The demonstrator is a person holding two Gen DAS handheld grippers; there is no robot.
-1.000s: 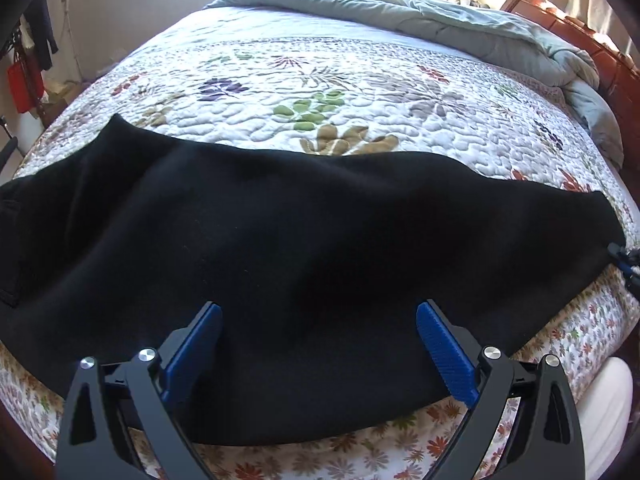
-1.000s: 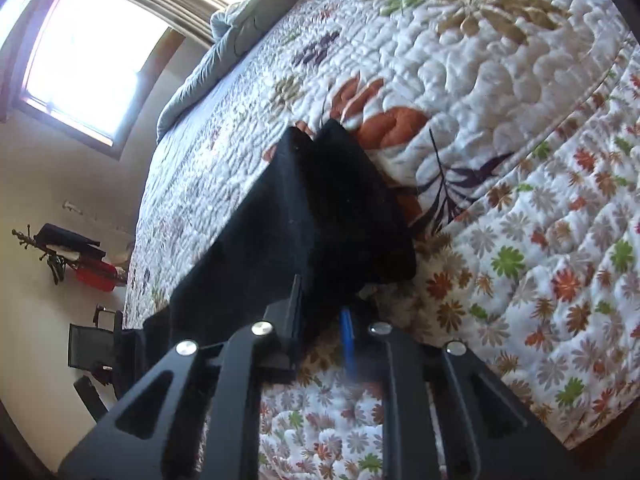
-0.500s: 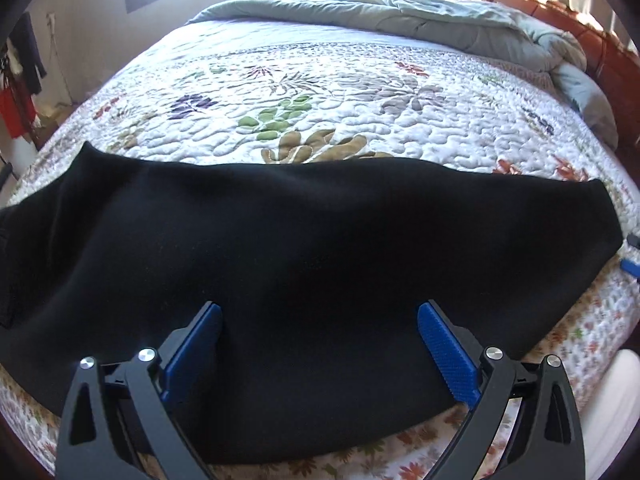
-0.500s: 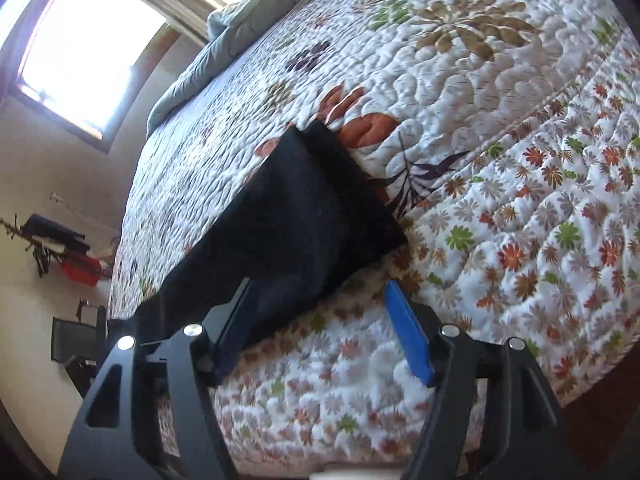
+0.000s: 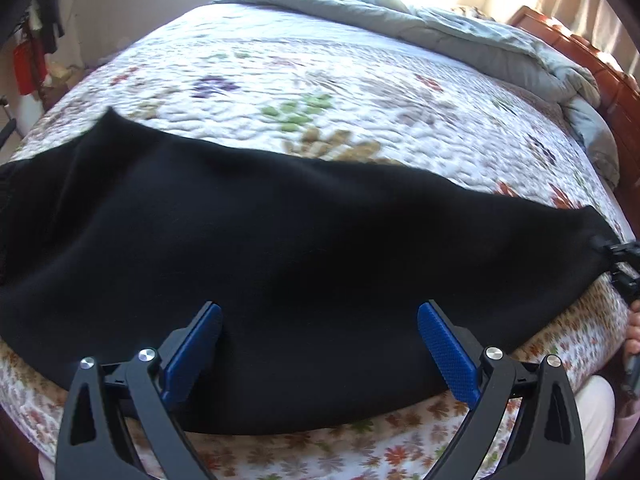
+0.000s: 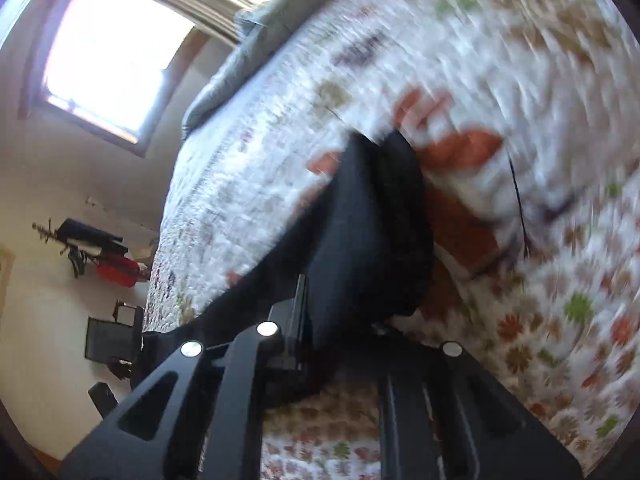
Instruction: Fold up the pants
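The black pants (image 5: pixel 304 248) lie spread in a long band across the near edge of a bed, on a quilted floral bedspread (image 5: pixel 320 92). The cloth looks soft and matte, nearly featureless, with a shallow ridge running through its middle. Its left end runs out of the left wrist view, so the waistband is hard to make out. The right wrist view is blurred. The left gripper (image 5: pixel 320 344) hovers over the near hem with its blue ribbed pads (image 5: pixel 448 356) wide apart, holding nothing. The right gripper (image 6: pixel 340 320) is closing, its jaws pinching the pants' right end, which bunches into a raised fold. A rumpled grey comforter (image 5: pixel 460 36) lies at the far side.
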